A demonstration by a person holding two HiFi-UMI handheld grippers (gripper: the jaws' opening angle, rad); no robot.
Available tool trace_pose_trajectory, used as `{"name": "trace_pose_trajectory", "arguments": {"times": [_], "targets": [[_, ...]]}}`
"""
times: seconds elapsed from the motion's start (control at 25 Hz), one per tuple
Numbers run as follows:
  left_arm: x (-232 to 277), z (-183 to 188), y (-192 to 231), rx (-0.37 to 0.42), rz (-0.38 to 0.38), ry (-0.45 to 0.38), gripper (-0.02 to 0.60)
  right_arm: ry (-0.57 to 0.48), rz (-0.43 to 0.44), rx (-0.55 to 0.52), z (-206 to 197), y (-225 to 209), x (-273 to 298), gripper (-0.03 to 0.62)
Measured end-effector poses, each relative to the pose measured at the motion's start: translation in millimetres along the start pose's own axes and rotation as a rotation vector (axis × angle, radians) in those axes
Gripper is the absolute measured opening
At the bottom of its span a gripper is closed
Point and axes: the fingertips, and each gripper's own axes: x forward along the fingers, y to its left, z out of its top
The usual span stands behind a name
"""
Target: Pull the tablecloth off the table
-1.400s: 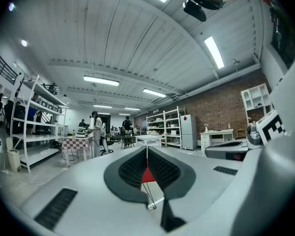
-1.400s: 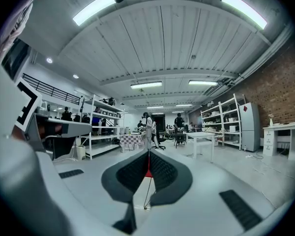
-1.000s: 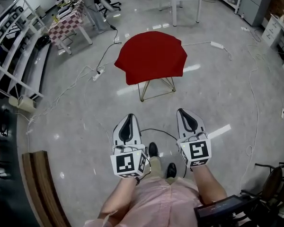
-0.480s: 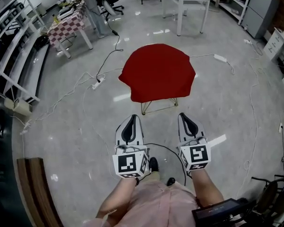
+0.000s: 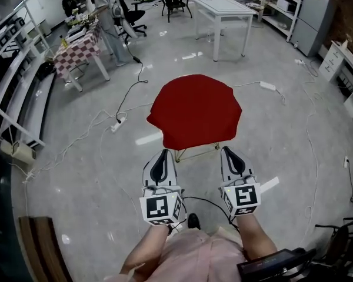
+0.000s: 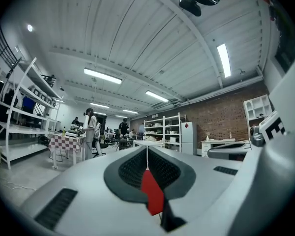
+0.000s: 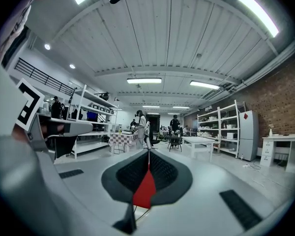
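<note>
We are near the red tablecloth (image 5: pixel 195 110), and both grippers are closed.
It lies over a small table (image 5: pixel 194 152) with thin gold legs, just in front of our left gripper (image 5: pixel 162 153) and right gripper (image 5: pixel 228 151). Both hold nothing. The cloth looks soft, light and floppy, so we would pinch its near hanging edge. No bowls or boxes sit on it.

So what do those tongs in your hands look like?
The left tongs and right tongs are white pointed shells with black ribbed pads, each ending in a white cube printed with black square markers. The person wears a pink top.
</note>
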Motion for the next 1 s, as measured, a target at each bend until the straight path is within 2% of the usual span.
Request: {"name": "trace_pose_trajectory", "arguments": {"times": [0.4, 0.72, 1.0], "targets": [[19, -17, -5, -0.002, -0.034, 0.034, 0.031, 0.014, -0.058, 0.017, -11, -21, 1, 0.018], [56, -29, -14, 0.037, -0.037, 0.073, 0.031, 0.036, -0.071, 0.065, -32, -59, 28, 0.018], [137, -33, -51, 0.075, -0.009, 0.079, 0.031, 0.044, -0.021, 0.093, -48, -136, 79, 0.020]]}}
